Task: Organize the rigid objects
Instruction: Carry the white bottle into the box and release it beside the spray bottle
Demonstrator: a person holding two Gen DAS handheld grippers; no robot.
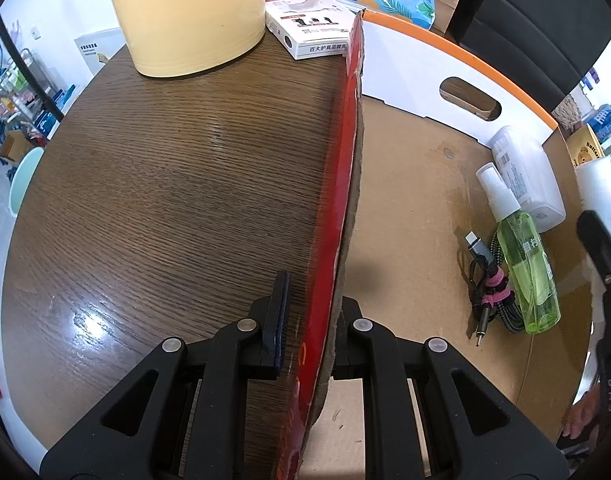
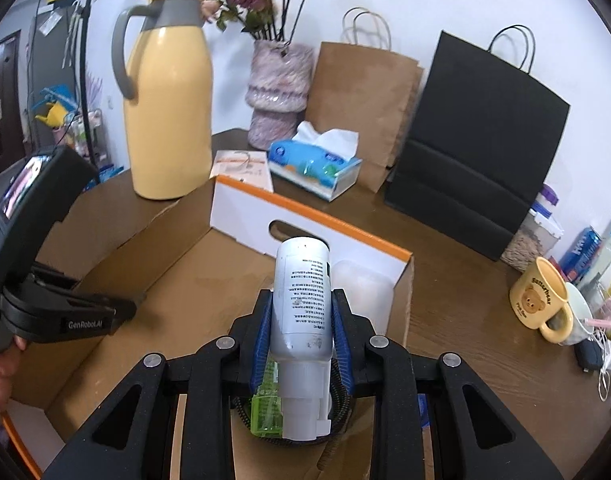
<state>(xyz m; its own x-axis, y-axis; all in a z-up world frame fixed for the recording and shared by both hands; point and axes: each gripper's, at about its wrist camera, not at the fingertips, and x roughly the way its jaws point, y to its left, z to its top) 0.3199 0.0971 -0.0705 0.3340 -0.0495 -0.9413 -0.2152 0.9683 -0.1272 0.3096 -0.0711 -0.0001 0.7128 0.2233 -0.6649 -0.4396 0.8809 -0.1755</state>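
White bottle [image 2: 303, 300] clamped in right gripper [image 2: 301, 344] above cardboard box [image 2: 117, 256], left gripper [image 1: 309, 336] pinching box wall

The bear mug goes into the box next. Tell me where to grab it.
Take the yellow bear mug by its rim wall from above, one jaw inside. It stands upright with an open mouth, and its handle crowds against a white cup, which leaves little room there.

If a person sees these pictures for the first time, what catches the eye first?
The white bottle clamped in the right gripper, above the open cardboard box. Next, the box's red side wall, pinched by the left gripper. Behind the box stands a tall yellow jug on the wooden table.
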